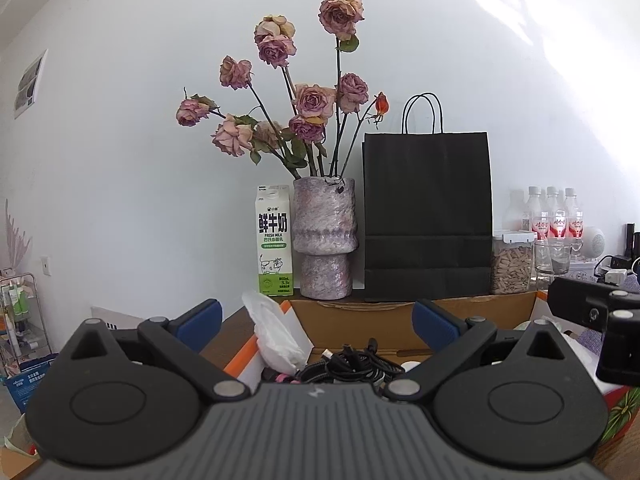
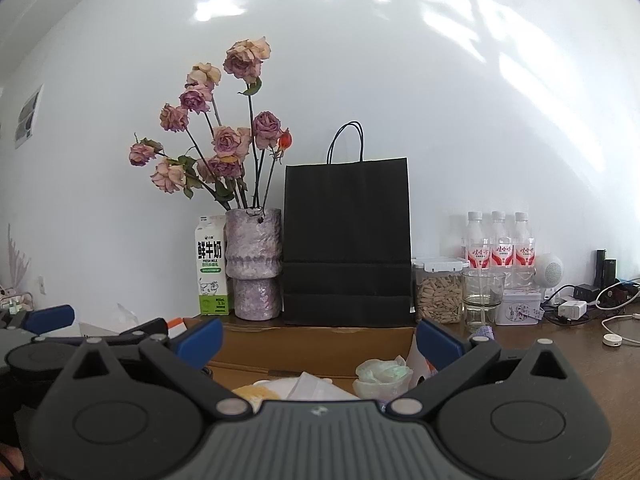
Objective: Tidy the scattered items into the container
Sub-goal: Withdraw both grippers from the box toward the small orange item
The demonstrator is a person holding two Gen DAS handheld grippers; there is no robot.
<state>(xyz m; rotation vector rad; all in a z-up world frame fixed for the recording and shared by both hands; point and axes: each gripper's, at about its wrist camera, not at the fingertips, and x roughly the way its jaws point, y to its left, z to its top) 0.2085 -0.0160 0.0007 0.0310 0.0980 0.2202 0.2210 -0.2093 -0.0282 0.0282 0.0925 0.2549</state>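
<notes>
Left wrist view: white wall behind, sunlight patches high up. Against it, a milk carton (image 1: 274, 240), a mottled purple vase (image 1: 325, 238) of dried roses (image 1: 312, 100), a black paper bag (image 1: 427, 216), a clear jar of seeds (image 1: 513, 262) and a row of water bottles (image 1: 556, 216). Brown tabletop (image 1: 236, 322) showing only as a sliver at left. Wire rack (image 1: 24, 312) far left against the wall. Nearer, an open cardboard box (image 1: 360, 322), the container, just beyond the left claw (image 1: 316, 320), blue pads spread wide, nothing between them. Inside the box, a tangle of black cables (image 1: 352, 362) beside a crumpled white plastic bag (image 1: 276, 336). Part of the right claw's black body (image 1: 600, 312) at the right edge.

Right wrist view: same wall, carton, vase and bag, shifted left. More brown tabletop (image 2: 560, 344) open at right, carrying a drinking glass (image 2: 482, 300), a small white tin (image 2: 518, 308), a round white speaker (image 2: 551, 270), chargers and a white cord (image 2: 616, 322), none of which appears clearly from the left wrist. Right claw (image 2: 318, 340) also spread open and empty, above the same cardboard box (image 2: 320, 344). In the box here, a pale green crumpled wrapper (image 2: 382, 376), white paper (image 2: 316, 388) and something yellow (image 2: 256, 392), too hidden to name. Left claw (image 2: 52, 318) visible at the left edge.
</notes>
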